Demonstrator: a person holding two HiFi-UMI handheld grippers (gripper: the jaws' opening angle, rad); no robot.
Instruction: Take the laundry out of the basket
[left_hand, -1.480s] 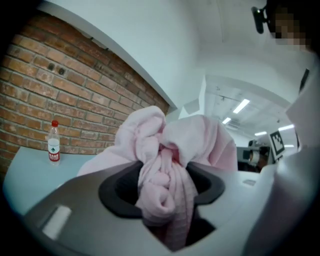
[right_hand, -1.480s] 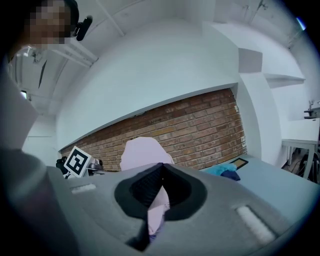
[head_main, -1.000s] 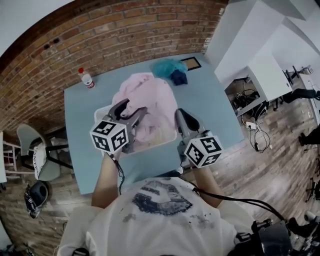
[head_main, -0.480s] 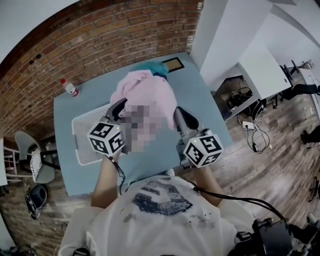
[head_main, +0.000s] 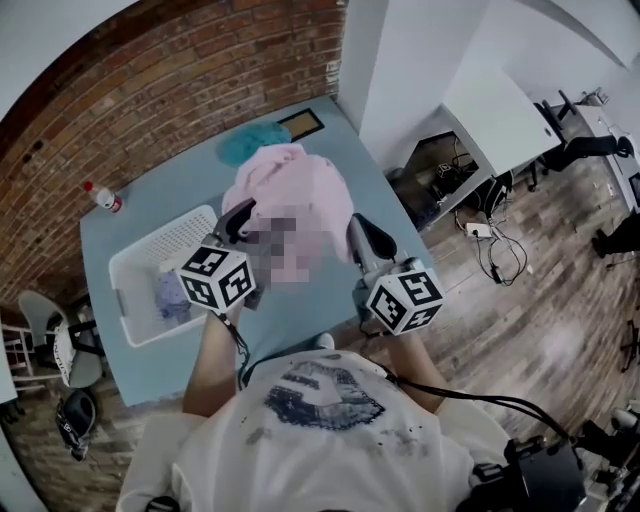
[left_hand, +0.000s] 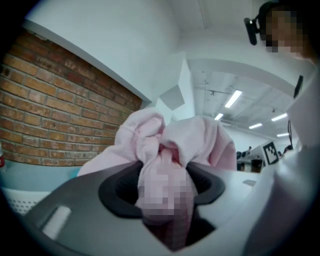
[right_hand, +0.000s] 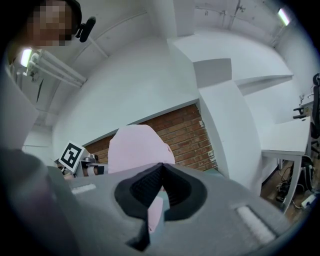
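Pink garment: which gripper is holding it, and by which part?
Both. The left gripper is clamped on a thick bunched wad of the pink garment; the right gripper pinches a thin edge of it.

Basket (head_main: 122, 300) on table (head_main: 160, 190), left of garment (head_main: 300, 195)

Pink garment (head_main: 290, 195), bunched and crumpled, suspended above the counter (head_main: 160, 195), right of the white perforated basket (head_main: 185, 237). A small bluish piece (head_main: 172, 297), possibly cloth, lies inside the basket.
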